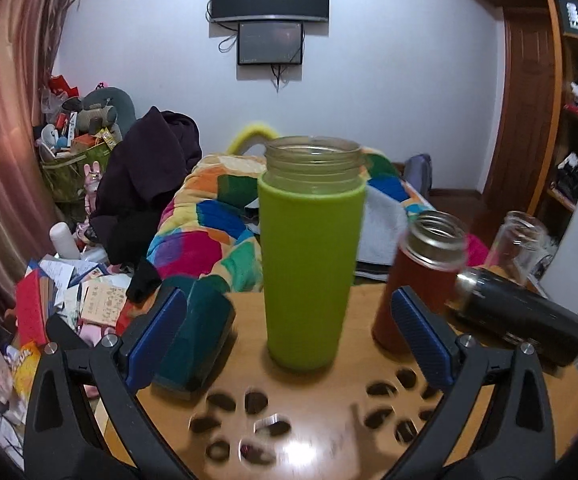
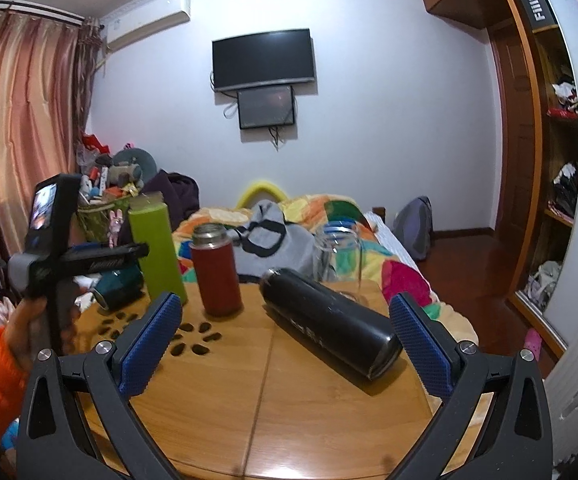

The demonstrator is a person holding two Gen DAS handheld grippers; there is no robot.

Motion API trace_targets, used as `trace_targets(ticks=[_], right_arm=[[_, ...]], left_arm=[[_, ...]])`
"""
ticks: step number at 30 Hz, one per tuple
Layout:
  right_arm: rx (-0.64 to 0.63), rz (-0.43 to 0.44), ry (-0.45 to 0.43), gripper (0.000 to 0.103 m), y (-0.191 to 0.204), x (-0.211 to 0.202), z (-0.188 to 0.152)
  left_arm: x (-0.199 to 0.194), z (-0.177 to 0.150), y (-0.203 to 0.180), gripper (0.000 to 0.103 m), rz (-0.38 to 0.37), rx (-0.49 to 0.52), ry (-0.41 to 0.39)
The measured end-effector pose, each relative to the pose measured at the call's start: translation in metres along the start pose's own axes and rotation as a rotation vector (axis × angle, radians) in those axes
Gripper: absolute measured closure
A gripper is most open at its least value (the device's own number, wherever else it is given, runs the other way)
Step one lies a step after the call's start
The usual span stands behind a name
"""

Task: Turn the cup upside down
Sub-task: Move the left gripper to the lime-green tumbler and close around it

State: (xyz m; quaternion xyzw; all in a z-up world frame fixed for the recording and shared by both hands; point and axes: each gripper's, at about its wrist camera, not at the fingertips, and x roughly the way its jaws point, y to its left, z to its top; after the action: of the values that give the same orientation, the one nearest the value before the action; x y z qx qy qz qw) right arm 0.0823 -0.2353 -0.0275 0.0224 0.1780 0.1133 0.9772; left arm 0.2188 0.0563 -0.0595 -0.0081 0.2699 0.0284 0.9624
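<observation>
A green cup (image 1: 309, 256) with a clear threaded rim stands upright, mouth up, on the round wooden table (image 1: 329, 432); it also shows in the right wrist view (image 2: 157, 252). My left gripper (image 1: 289, 332) is open, its blue pads on either side of the cup's lower part, a little in front of it, not touching. My right gripper (image 2: 285, 344) is open and empty over the table, with a black flask (image 2: 329, 320) lying on its side between and beyond its fingers.
A red flask (image 1: 417, 276) stands upright right of the green cup. A dark teal cup (image 1: 197, 340) lies on its side at the left. A clear glass (image 1: 521, 240) stands at the back right. A bed with a colourful blanket (image 1: 217, 216) lies behind the table.
</observation>
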Motion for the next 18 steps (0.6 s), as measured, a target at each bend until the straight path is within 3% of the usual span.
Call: trace_targets(ticks=[4,7,12,18], right_arm=[[0.012,-0.006,0.039,0.000,-0.011,0.012,-0.008],[0.030,0.001,0.074,0.000,-0.019,0.023,-0.013],[0.040,0.005,0.099,0.000,-0.021,0.029,-0.020],[0.036,0.003,0.101,0.000,-0.017,0.029,-0.019]], left_arm=[[0.023,0.005,-0.012,0.001,0.032,0.046,-0.012],[0.031,0.008,-0.021,0.022,0.046,0.070,-0.014],[0.038,0.010,-0.028,0.038,0.083,0.086,-0.017],[0.032,0.015,-0.020,0.039,0.019,0.074,0.018]])
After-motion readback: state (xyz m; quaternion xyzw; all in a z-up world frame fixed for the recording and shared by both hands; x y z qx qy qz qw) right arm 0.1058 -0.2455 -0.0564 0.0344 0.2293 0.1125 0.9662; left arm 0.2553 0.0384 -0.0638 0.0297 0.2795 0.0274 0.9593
